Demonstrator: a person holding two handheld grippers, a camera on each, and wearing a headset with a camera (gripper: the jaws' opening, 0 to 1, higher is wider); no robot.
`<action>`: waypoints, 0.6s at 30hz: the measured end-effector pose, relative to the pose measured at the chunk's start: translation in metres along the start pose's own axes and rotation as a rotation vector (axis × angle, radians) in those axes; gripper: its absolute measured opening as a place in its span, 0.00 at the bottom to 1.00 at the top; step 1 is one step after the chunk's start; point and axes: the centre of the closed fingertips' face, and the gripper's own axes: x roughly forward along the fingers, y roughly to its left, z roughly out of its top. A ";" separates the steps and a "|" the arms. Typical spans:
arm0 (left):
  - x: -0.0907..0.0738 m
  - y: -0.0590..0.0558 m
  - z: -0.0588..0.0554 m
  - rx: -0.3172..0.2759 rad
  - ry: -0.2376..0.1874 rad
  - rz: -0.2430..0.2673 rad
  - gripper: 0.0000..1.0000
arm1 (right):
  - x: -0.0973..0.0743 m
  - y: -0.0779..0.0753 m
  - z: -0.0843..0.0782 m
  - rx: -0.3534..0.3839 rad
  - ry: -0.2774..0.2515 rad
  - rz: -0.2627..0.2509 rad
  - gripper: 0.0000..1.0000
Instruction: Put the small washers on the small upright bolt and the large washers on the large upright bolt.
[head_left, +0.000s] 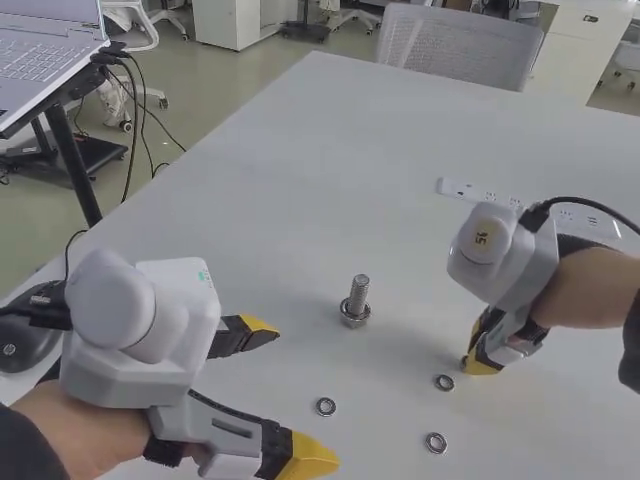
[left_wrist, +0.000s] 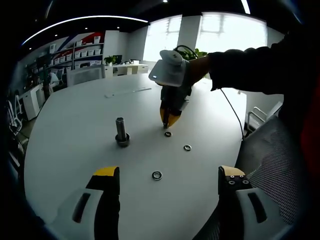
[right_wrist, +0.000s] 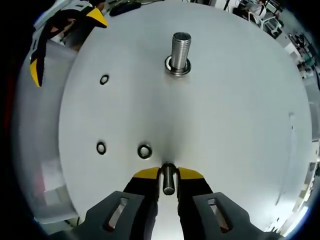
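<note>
While your right gripper (head_left: 478, 362) points tip-down at the white table (head_left: 330, 180), to the right of the large upright bolt (head_left: 356, 298) in the head view, its jaws are clenched on a small bolt (right_wrist: 169, 182). The right gripper view shows that bolt pinched between the two yellow tips. Whether its end touches the table cannot be told.

Large upright bolt: stands alone near the middle of the table on its wider base, threads up. Whether a washer already sits at the base cannot be told.

Washers, three, all flat on the table on your side of the large upright bolt:
- near washer (head_left: 444, 382): right of the bolt, just beside your right gripper's tips, apart from them.
- far washer (head_left: 435, 442): also right of the bolt, closer to you than the near washer.
- middle washer (head_left: 326, 406): almost straight in front of the bolt, between it and you.
Their sizes look alike, so small versus large cannot be told.

Your left gripper (head_left: 283, 393) is held low, left of the bolt, with its jaws released and spread wide and nothing between them. In the left gripper view the middle washer lies on the table between the two tips, and the bolt stands beyond the left tip.

A power strip (head_left: 470, 190) lies well behind the bolt, to its right.
</note>
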 end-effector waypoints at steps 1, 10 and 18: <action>0.000 0.000 0.000 0.000 0.000 0.000 0.80 | 0.000 0.000 0.000 0.001 -0.001 0.000 0.14; 0.000 0.000 -0.001 0.000 0.001 0.002 0.80 | 0.000 -0.001 0.001 0.001 -0.003 -0.002 0.14; 0.000 -0.001 -0.001 0.001 0.000 0.001 0.80 | 0.001 0.000 0.002 0.008 -0.010 -0.007 0.19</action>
